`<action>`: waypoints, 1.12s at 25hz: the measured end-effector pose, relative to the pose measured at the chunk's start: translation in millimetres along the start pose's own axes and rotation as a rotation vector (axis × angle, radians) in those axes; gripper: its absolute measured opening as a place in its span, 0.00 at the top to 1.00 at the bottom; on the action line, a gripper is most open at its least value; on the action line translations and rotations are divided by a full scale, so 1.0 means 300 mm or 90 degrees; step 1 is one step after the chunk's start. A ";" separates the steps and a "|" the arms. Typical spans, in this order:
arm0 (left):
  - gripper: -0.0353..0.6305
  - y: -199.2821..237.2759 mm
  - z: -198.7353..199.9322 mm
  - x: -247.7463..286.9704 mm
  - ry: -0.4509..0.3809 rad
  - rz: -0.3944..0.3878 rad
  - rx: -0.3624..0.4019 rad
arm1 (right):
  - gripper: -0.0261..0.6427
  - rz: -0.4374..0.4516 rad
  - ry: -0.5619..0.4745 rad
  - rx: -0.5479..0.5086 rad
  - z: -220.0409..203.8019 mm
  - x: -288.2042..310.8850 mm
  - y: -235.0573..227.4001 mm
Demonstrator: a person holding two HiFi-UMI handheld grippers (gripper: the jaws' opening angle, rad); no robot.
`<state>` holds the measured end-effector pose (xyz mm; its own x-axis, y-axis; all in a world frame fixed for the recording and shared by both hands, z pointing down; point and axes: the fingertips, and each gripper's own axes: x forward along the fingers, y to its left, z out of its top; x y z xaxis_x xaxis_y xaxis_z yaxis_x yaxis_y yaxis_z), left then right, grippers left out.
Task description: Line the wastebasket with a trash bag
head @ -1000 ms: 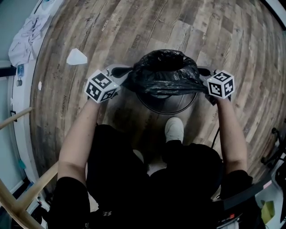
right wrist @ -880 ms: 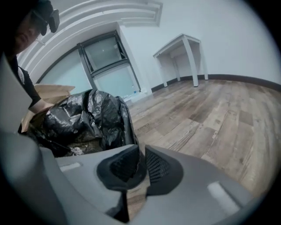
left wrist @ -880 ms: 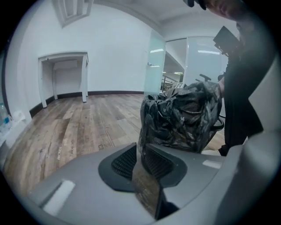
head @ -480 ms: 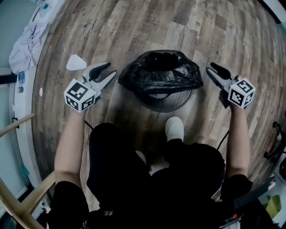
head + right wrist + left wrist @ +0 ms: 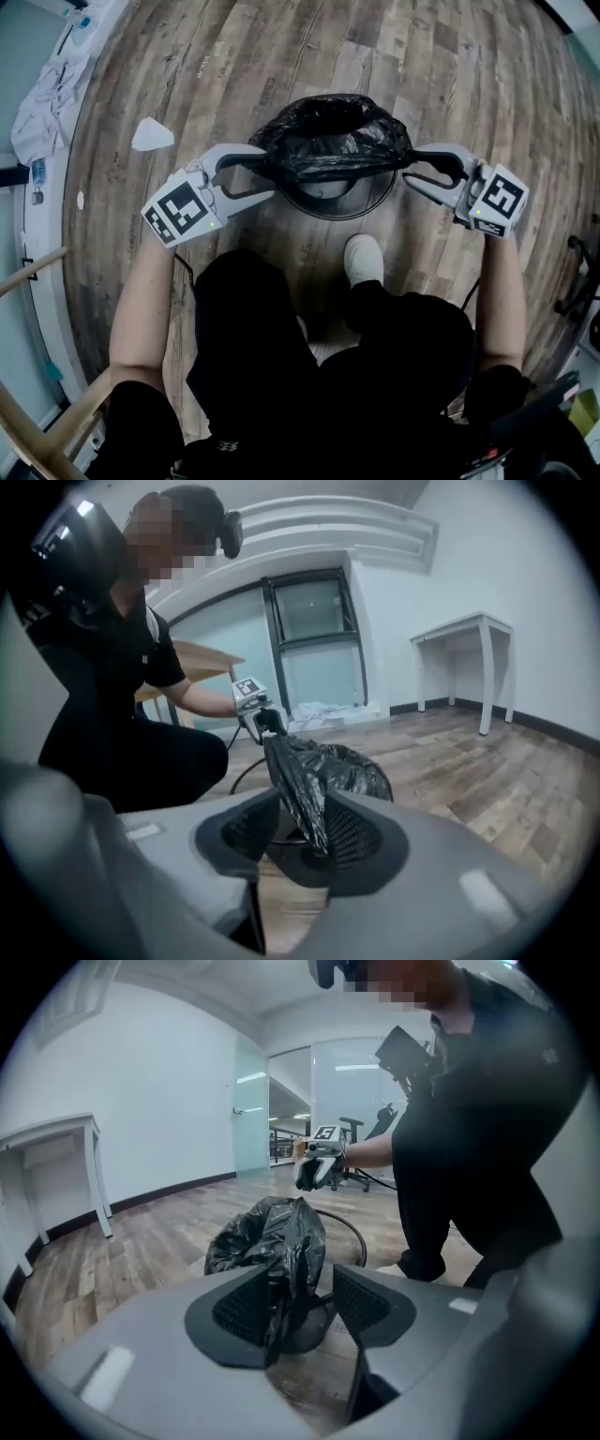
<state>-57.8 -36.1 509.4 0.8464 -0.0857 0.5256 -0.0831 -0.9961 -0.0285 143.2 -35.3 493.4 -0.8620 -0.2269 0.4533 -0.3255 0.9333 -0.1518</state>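
- On the wood floor point(image 5: 450, 75), in the head view, the wastebasket point(image 5: 339, 208) is seen upright just ahead of a white shoe point(image 5: 364, 262). The black bag point(image 5: 337, 141) is bunched over its top, and the near rim is left bare.
- At the bag's two sides, the left gripper point(image 5: 265, 175) and the right gripper point(image 5: 412, 167) are held with jaws parted and tips at the bag's edge.
- In the left gripper view, the jaws are shown apart, having just been opening. A fold of bag is hung between them and laid against the pad point(image 5: 246, 1305) at that view's left. A clear gap is left to the other pad, so the film is not pinched.
- In the right gripper view, the jaws are likewise shown apart after just opening. A strip of bag is draped between them on the pad at that view's right, with a gap at the other. The strip is stretched up to the left gripper beyond, above the wastebasket.
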 end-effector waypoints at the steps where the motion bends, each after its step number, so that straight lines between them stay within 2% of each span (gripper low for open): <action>1: 0.61 -0.009 -0.009 0.013 0.005 -0.003 0.000 | 0.75 -0.006 0.027 -0.016 -0.020 0.017 0.002; 4: 0.64 -0.025 -0.037 0.043 0.022 -0.004 0.000 | 0.75 -0.027 0.101 -0.061 -0.075 0.057 -0.009; 6: 0.68 -0.042 -0.043 0.050 0.030 -0.008 0.006 | 0.75 -0.040 0.111 -0.077 -0.084 0.069 -0.020; 8: 0.77 -0.068 -0.040 0.045 0.029 -0.017 0.012 | 0.75 -0.026 0.106 -0.076 -0.088 0.071 -0.004; 10: 0.87 -0.094 -0.036 0.036 0.024 -0.027 0.018 | 0.82 -0.013 0.103 -0.076 -0.095 0.067 0.019; 11: 0.92 -0.106 -0.035 0.030 0.022 -0.032 0.020 | 0.91 -0.012 0.100 -0.077 -0.097 0.065 0.029; 13: 0.93 -0.126 -0.042 0.022 0.022 -0.040 0.021 | 0.96 -0.008 0.095 -0.078 -0.098 0.064 0.047; 19: 0.94 -0.174 -0.046 0.021 0.017 -0.065 0.028 | 0.96 0.018 0.100 -0.078 -0.107 0.051 0.121; 24: 0.94 -0.260 -0.127 0.053 0.072 -0.124 0.043 | 0.96 0.057 0.140 -0.045 -0.209 0.057 0.208; 28: 0.94 -0.324 -0.180 0.107 0.095 -0.179 0.054 | 0.96 0.078 0.147 -0.019 -0.262 0.080 0.231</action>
<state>-50.9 59.0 574.9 0.7432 0.1902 0.6414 0.1918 -0.9791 0.0681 130.4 45.9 562.7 -0.7818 -0.0458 0.6219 -0.2098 0.9585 -0.1932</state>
